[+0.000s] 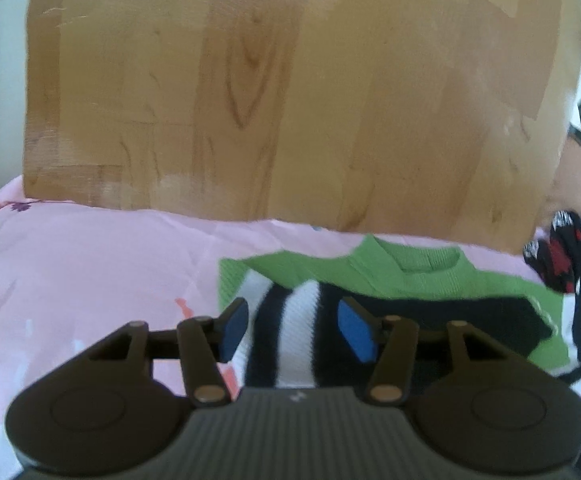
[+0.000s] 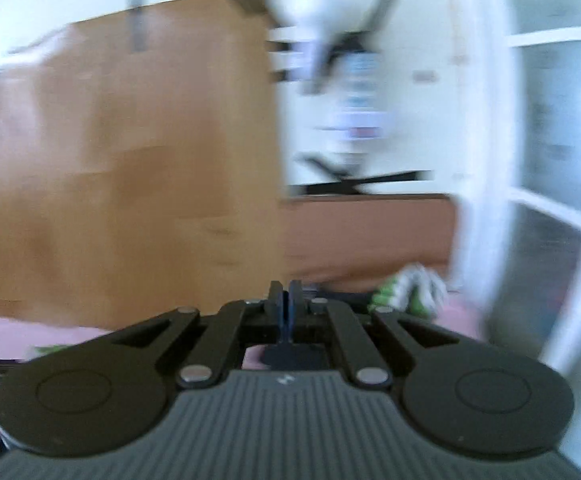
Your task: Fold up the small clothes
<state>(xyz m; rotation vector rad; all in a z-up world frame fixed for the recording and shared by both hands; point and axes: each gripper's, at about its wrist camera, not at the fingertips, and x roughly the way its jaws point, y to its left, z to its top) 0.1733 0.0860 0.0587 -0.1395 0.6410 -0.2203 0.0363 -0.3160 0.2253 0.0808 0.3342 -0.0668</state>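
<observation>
A small green top (image 1: 406, 276) with black and white stripes lies on the pink sheet (image 1: 90, 264) in the left wrist view. Its striped sleeve or fold (image 1: 290, 340) runs between the fingers of my left gripper (image 1: 294, 330), which is open with blue pads on either side of the cloth. My right gripper (image 2: 289, 308) is shut, its pads pressed together, raised above the bed; the view is blurred and I cannot tell whether any cloth is pinched. A green and white bundle of cloth (image 2: 410, 288) lies beyond it to the right.
A wooden headboard (image 1: 290, 100) stands right behind the bed. A black, red and white garment (image 1: 562, 256) lies at the right edge. In the right wrist view a brown board (image 2: 370, 236), a white door frame (image 2: 486, 160) and a window are at the right.
</observation>
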